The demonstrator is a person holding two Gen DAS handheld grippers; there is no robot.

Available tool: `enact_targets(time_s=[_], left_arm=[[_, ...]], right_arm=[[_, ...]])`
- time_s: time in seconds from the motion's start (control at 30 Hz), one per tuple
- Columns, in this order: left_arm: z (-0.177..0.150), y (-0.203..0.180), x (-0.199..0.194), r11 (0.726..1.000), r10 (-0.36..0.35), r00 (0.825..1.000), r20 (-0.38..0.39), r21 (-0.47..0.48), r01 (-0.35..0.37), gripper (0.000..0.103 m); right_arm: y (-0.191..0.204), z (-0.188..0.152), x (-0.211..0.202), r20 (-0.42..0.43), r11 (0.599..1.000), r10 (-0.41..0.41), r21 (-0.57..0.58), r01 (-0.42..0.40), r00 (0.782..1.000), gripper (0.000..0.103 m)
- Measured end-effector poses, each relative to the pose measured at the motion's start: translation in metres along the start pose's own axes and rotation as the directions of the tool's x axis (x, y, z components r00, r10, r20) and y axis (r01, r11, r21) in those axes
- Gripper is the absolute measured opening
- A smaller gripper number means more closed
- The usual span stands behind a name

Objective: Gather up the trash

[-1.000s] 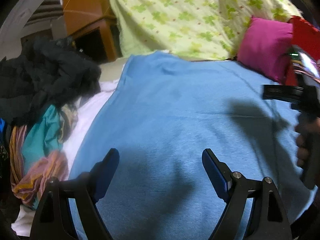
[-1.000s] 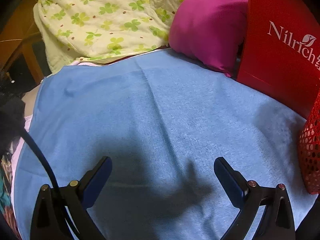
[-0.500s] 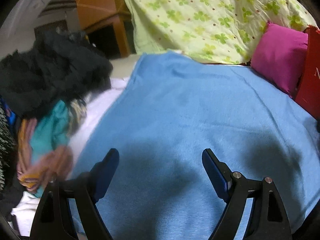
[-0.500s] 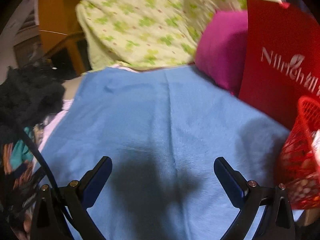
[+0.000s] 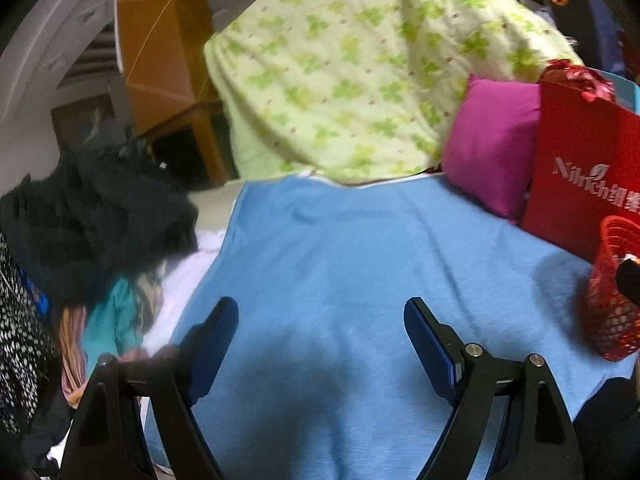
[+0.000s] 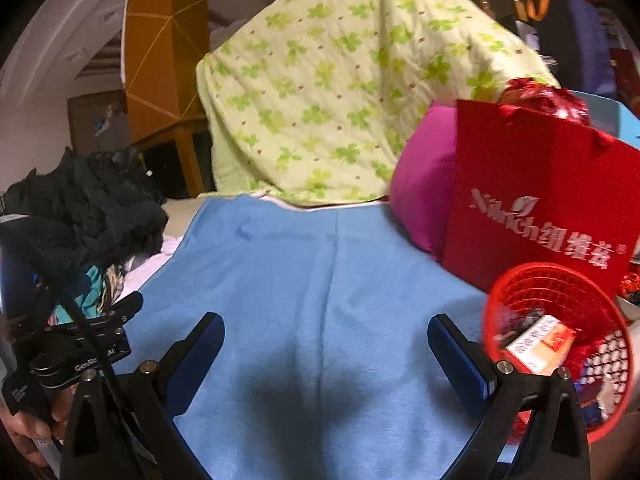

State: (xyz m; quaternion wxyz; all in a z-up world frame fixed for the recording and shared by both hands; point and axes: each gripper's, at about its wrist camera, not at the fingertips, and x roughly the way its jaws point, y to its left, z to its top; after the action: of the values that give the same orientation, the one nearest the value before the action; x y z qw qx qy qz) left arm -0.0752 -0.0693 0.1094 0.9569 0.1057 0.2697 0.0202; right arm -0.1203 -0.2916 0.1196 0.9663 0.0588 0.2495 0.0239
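A red mesh basket [image 6: 560, 344] stands on the blue blanket [image 6: 320, 280] at the right and holds a white and orange packet [image 6: 538, 344] and darker scraps. It also shows at the right edge of the left wrist view [image 5: 612, 292]. My right gripper [image 6: 324, 344] is open and empty, just left of the basket. My left gripper [image 5: 320, 328] is open and empty above the blanket [image 5: 340, 264]. No loose trash shows on the blanket.
A red paper bag [image 6: 540, 216] and a magenta pillow [image 6: 420, 200] stand behind the basket. A green flowered quilt [image 6: 340, 92] is piled at the back. Dark and coloured clothes [image 5: 92, 220] are heaped at the left.
Both grippers have pulled back and tilted up. The red basket with its contents has come into view at the right. Both grippers stay open.
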Motion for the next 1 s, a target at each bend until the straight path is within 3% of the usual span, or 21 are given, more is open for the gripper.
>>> enact_targets(time_s=[0.4,0.53,1.0], left_arm=[[0.022,-0.058,-0.063,0.994,-0.083,0.992,0.092,0.076,0.076,0.085],[0.025,-0.078,-0.079,0.988,-0.130,0.987,0.099,0.102,0.120,0.085],[0.026,-0.135,-0.108,0.966,-0.183,0.978,0.102,0.204,0.160,0.085]], right_arm=[[-0.050,-0.002,-0.073,0.089,0.992,-0.122,0.019,0.121,0.989,0.103],[-0.065,-0.007,-0.091,0.095,0.987,-0.160,0.025,0.158,0.983,0.103],[-0.118,-0.017,-0.127,0.086,0.964,-0.260,0.081,0.253,0.962,0.103]])
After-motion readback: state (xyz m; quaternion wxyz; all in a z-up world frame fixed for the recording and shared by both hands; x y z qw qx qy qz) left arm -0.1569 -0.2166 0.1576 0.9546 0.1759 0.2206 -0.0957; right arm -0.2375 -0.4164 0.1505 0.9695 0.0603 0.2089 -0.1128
